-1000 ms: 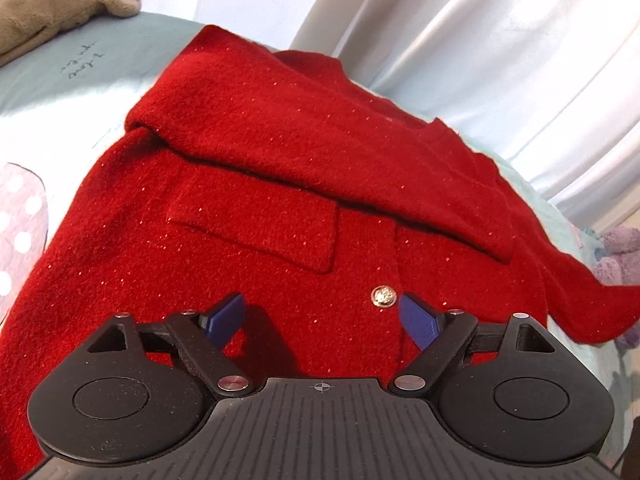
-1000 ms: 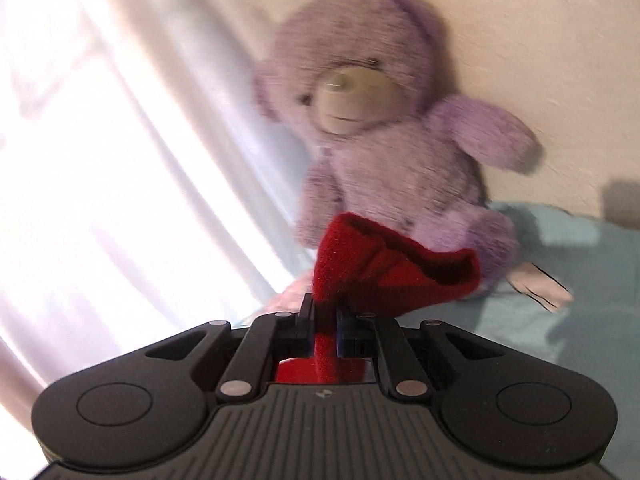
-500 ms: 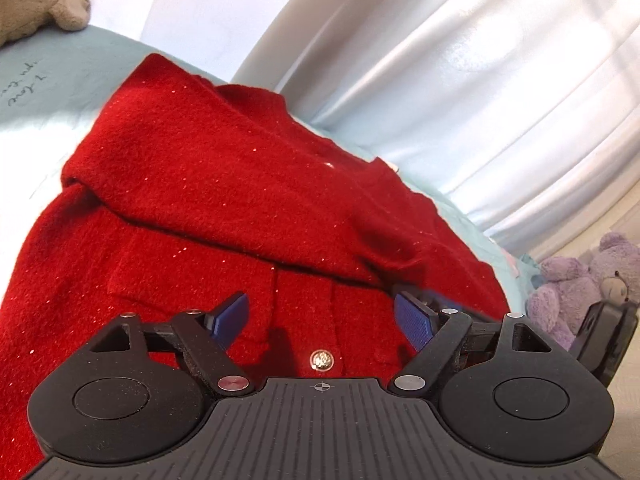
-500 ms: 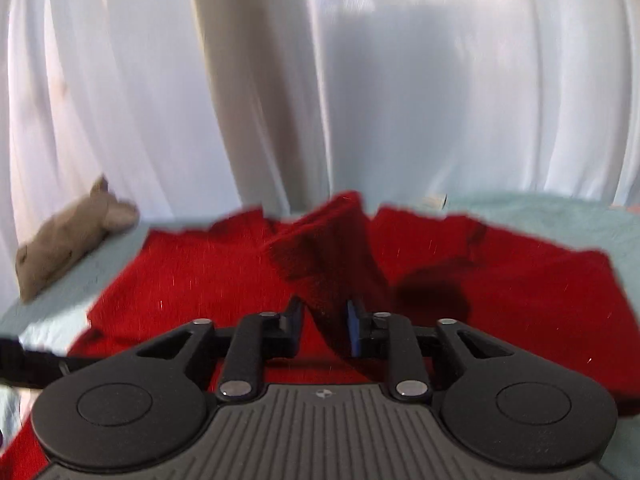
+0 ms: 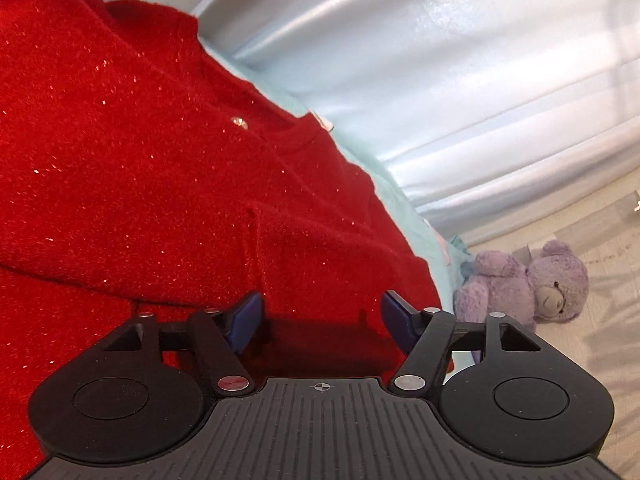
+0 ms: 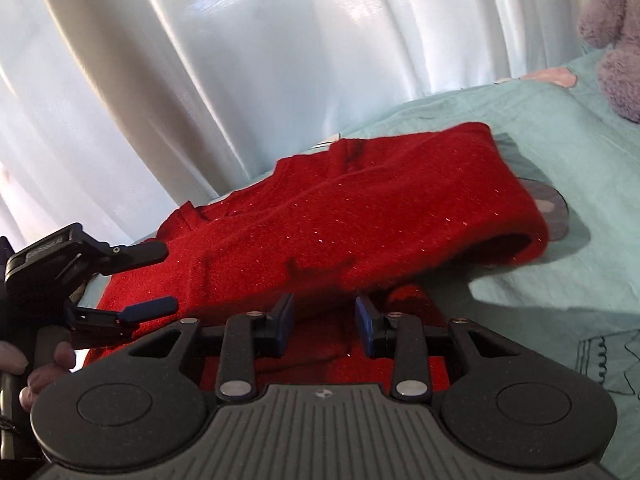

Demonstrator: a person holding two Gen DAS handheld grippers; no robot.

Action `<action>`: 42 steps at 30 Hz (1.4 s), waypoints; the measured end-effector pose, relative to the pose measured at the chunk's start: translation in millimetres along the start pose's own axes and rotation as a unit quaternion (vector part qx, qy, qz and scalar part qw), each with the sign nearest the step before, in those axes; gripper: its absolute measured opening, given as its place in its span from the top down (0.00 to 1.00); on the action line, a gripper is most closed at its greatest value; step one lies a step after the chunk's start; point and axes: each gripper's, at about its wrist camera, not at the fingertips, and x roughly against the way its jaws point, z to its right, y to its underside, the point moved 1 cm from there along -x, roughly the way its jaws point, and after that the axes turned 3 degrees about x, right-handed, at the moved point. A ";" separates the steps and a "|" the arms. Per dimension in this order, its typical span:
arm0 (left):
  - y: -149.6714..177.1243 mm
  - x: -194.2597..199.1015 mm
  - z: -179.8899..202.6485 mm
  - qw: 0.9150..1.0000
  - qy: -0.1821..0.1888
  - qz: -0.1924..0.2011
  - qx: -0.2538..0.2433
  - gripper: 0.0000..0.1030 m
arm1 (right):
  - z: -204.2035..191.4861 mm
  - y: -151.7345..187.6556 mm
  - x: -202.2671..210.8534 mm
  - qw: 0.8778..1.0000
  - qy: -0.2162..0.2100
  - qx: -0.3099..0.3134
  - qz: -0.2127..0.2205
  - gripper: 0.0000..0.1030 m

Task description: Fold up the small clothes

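A small red knit cardigan [image 5: 168,168] with metal buttons lies on a pale teal bedsheet [image 6: 560,152]. Both sleeves are folded across its body; the right sleeve [image 6: 400,216] arches over in a loose loop. My left gripper [image 5: 322,312] is open and empty, low over the cardigan's lower right part. It also shows at the left edge of the right wrist view [image 6: 136,280]. My right gripper [image 6: 324,320] is open and empty, just in front of the folded sleeve, over red fabric.
White curtains [image 6: 280,60] hang behind the bed. A purple teddy bear [image 5: 532,280] sits at the bed's right end, also in the right wrist view's top right corner [image 6: 616,40]. The sheet has printed drawings [image 6: 600,360].
My right gripper carried the right sleeve leftward over the cardigan's body, then opened and let it go. My left gripper shifted right along the cardigan, staying open.
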 end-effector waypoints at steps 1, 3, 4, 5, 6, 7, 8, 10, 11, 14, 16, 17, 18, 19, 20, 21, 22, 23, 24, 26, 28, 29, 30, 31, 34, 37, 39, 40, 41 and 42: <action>0.6 -4.6 -1.0 1.000 -0.001 -0.009 0.005 0.40 | 2.6 2.4 1.3 1.000 0.002 -0.007 -0.002 0.69; 0.3 -8.7 -1.6 0.999 -0.019 -0.026 0.021 0.41 | 10.5 5.5 7.3 1.000 0.006 -0.018 -0.003 0.69; 1.0 -7.5 0.4 0.999 -0.014 -0.026 0.018 0.39 | 13.0 6.1 9.9 1.000 0.007 -0.023 -0.003 0.69; 0.5 -6.8 1.5 1.000 -0.012 -0.020 0.007 0.37 | 15.2 6.3 12.5 1.000 0.007 -0.026 -0.001 0.69; 0.0 -6.3 2.7 0.999 -0.027 -0.017 -0.002 0.36 | 16.9 6.7 12.3 1.000 0.007 -0.031 0.001 0.68; -1.1 -5.1 3.5 0.999 -0.043 -0.015 -0.007 0.37 | 18.0 6.2 12.2 0.999 0.006 -0.034 0.002 0.68; -2.7 -4.3 3.9 0.999 -0.043 -0.011 -0.011 0.37 | 19.1 5.5 11.6 0.999 0.006 -0.038 0.002 0.68; -6.4 -7.2 3.0 0.999 -0.035 -0.014 -0.009 0.37 | 23.0 5.1 11.4 0.999 0.007 -0.046 0.001 0.68; -7.4 -9.0 1.9 0.999 -0.032 -0.017 -0.007 0.37 | 24.3 4.9 11.5 0.999 0.007 -0.050 0.001 0.68; -7.9 -9.0 1.1 0.999 -0.036 -0.023 -0.002 0.37 | 26.3 3.2 10.2 0.998 0.001 -0.064 0.002 0.68; -6.4 -2.5 -0.2 0.999 -0.049 -0.019 -0.003 0.35 | 26.3 1.8 10.7 0.998 -0.001 -0.067 0.003 0.67; -5.5 0.8 -1.5 0.998 -0.052 -0.017 -0.006 0.33 | 25.8 1.3 11.1 0.998 -0.001 -0.066 0.003 0.66; -4.6 4.7 -4.5 0.999 -0.051 -0.017 -0.008 0.32 | 25.7 1.0 11.7 0.998 0.001 -0.063 0.004 0.65; -4.1 4.2 -6.7 0.999 -0.050 -0.020 -0.009 0.32 | 26.0 0.8 12.3 0.998 0.003 -0.063 0.005 0.65; -4.2 2.7 -10.2 0.998 -0.051 -0.024 -0.007 0.32 | 26.8 0.8 12.6 0.998 0.003 -0.065 0.006 0.64; -4.7 0.0 -13.8 0.998 -0.051 -0.027 -0.001 0.33 | 27.9 1.1 12.5 0.998 0.002 -0.068 0.006 0.64; -5.1 -2.0 -17.0 0.999 -0.037 -0.026 0.006 0.34 | 28.9 1.2 11.4 0.997 0.002 -0.072 0.005 0.64; -5.6 -4.9 -20.3 0.999 -0.023 -0.026 0.015 0.35 | 29.7 1.5 10.3 0.997 0.002 -0.075 0.004 0.64; -5.6 -8.4 -23.7 0.999 -0.023 -0.031 0.027 0.40 | 30.4 2.0 9.0 0.997 0.002 -0.078 0.002 0.64; -3.9 -13.4 -25.0 0.999 -0.017 -0.036 0.030 0.47 | 30.5 2.9 7.6 0.997 0.000 -0.082 0.000 0.64; -1.5 -16.3 -20.9 0.999 -0.016 -0.047 0.020 0.60 | 31.0 3.5 8.1 0.996 -0.002 -0.084 0.001 0.64; 0.0 -17.1 -17.2 0.998 -0.017 -0.054 0.013 0.65 | 31.9 3.3 8.8 0.996 -0.001 -0.086 0.002 0.64; 1.2 -17.1 -14.5 0.998 -0.018 -0.056 0.006 0.76 | 33.7 2.7 9.6 0.996 -0.001 -0.091 0.004 0.64; 2.4 -17.0 -11.4 0.998 -0.017 -0.056 -0.002 0.83 | 35.8 2.2 10.4 0.995 -0.001 -0.096 0.006 0.64; 2.4 -11.5 -4.9 0.999 -0.010 -0.047 -0.006 0.85 | 42.8 0.1 12.1 0.994 -0.002 -0.112 0.011 0.64; 1.4 -5.9 4.3 0.999 0.011 -0.028 -0.028 0.85 | 44.8 -1.4 13.9 0.993 0.000 -0.117 0.017 0.64; -1.5 -6.6 5.7 0.999 0.009 -0.013 -0.034 0.78 | 45.2 -1.7 14.7 0.993 -0.003 -0.118 0.019 0.64; -2.8 -8.4 4.5 0.999 0.007 -0.008 -0.031 0.66 | 45.2 -2.1 14.6 0.993 -0.005 -0.119 0.020 0.64; -5.6 -12.2 2.2 1.000 0.009 -0.009 -0.023 0.60 | 45.2 -2.1 14.4 0.992 -0.005 -0.121 0.020 0.64; -7.2 -16.2 -0.5 1.000 0.011 -0.015 -0.013 0.61 | 45.5 -2.1 14.1 0.992 -0.007 -0.123 0.021 0.64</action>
